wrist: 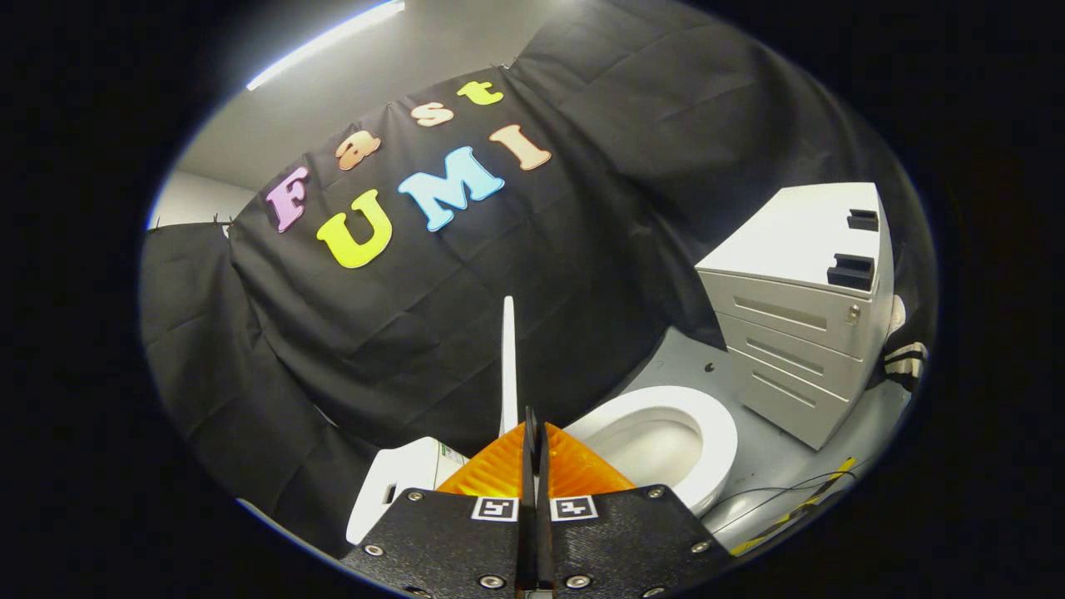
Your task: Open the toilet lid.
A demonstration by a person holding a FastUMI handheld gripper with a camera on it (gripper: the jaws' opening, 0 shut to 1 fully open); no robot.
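Observation:
The white toilet lid [508,366] stands upright and shows edge-on as a thin white blade, rising just ahead of my fingers and slightly left of their seam. My gripper [532,420] is shut, its two fingers pressed together with nothing visible between them. The lid's lower part is hidden behind the fingers, so I cannot tell whether they touch it. To the right of the fingers the white seat ring [717,433] lies flat around the uncovered bowl [657,441]. The white tank [399,482] sits to the left, behind the lid.
A white drawer cabinet [799,333] stands on the grey floor [774,457] just right of the toilet. A thin cable [782,495] and a yellow-black strip [795,509] lie on the floor by the bowl. Black cloth hangs close behind the toilet.

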